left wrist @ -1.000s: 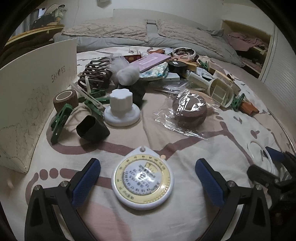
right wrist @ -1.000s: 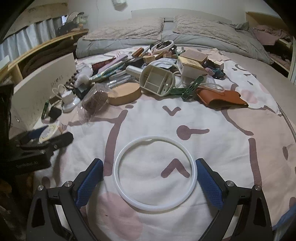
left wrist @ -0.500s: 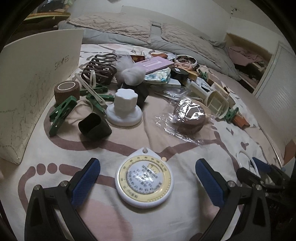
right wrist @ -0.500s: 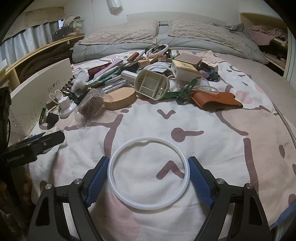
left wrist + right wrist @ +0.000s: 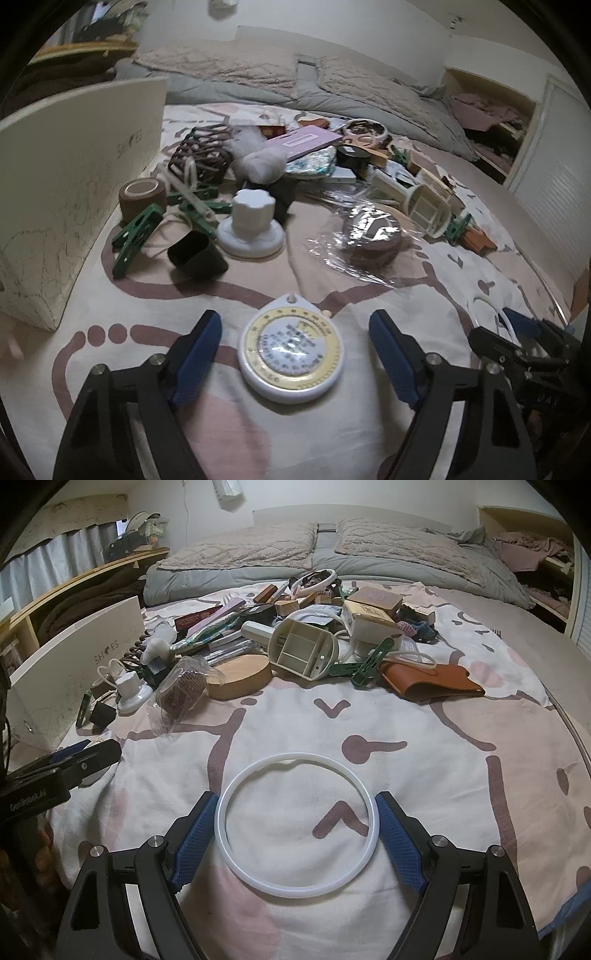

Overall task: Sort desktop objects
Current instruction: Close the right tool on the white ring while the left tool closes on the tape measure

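A round white tape measure (image 5: 291,350) with a yellow dial lies flat on the patterned bedspread (image 5: 147,302). My left gripper (image 5: 294,321) straddles it, jaws closing, with a gap still showing between each blue pad (image 5: 197,350) and the case. A thin white ring (image 5: 299,756) lies on the bedspread in the right wrist view. My right gripper (image 5: 296,799) is shut on it, both pads touching its outer rim on opposite sides. The right gripper (image 5: 517,343) also shows at the left view's right edge, and the left gripper (image 5: 74,760) at the right view's left edge.
A white cardboard box wall (image 5: 55,206) stands at the left. Beyond lie a white knob (image 5: 253,225), a black cup (image 5: 195,254), green clips (image 5: 135,236) and a wrapped brown disc (image 5: 371,236). A wooden disc (image 5: 238,677) and a brown leather case (image 5: 432,683) sit in the clutter.
The left jaws have narrowed in around the tape measure. The right jaws came in from a gap until both pads met the white ring.
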`<state>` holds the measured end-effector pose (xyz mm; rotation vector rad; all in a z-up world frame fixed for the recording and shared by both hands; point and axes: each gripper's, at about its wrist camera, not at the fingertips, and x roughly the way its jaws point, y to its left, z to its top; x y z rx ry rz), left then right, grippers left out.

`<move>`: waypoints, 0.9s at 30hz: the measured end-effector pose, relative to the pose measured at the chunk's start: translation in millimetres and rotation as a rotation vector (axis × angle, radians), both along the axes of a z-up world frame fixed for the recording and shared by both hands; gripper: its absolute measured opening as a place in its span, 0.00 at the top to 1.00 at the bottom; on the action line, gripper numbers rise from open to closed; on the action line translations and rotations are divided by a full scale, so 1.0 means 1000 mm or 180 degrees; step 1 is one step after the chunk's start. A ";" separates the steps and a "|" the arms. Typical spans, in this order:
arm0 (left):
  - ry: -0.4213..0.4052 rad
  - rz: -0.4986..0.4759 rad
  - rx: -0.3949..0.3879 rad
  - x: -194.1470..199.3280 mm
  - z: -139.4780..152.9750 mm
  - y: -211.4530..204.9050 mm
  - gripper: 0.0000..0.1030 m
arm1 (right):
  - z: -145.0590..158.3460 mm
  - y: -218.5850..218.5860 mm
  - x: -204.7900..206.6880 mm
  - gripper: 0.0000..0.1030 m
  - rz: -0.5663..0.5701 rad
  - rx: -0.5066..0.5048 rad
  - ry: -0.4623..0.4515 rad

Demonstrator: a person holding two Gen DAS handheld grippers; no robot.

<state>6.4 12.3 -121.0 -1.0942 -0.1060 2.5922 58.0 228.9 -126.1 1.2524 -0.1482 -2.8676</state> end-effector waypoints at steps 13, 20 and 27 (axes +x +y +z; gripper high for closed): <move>0.0140 -0.0140 -0.0281 0.006 0.002 0.015 0.49 | 0.000 0.001 -0.001 0.17 -0.0009 -0.0017 0.0031; 0.0146 -0.0143 -0.0255 0.007 0.004 0.014 0.49 | 0.002 -0.001 -0.001 0.18 -0.0016 0.0018 0.0080; 0.0192 -0.0173 -0.0274 0.009 0.008 0.019 0.49 | 0.004 -0.006 -0.001 0.18 0.0010 0.0082 0.0134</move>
